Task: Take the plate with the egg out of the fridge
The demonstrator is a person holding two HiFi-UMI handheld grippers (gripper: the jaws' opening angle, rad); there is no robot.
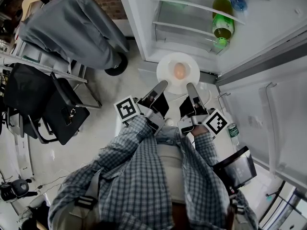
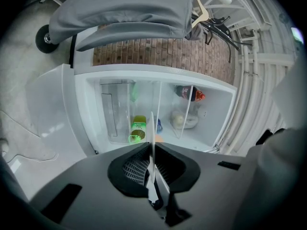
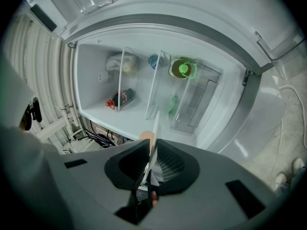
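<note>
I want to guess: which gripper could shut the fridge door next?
Probably right: the right gripper is nearer the open door. But both it and the left gripper clamp the plate with the egg.

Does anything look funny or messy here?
Nothing is spilled or broken. The egg sits in the middle of the plate, and the left gripper and right gripper each pinch its rim. Only the green bottle in the fridge seems to lie on its side, cap outward.

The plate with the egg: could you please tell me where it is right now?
Head view, centre: the plate is clamped at its near rim by the left gripper and right gripper, just in front of the open fridge.
</note>
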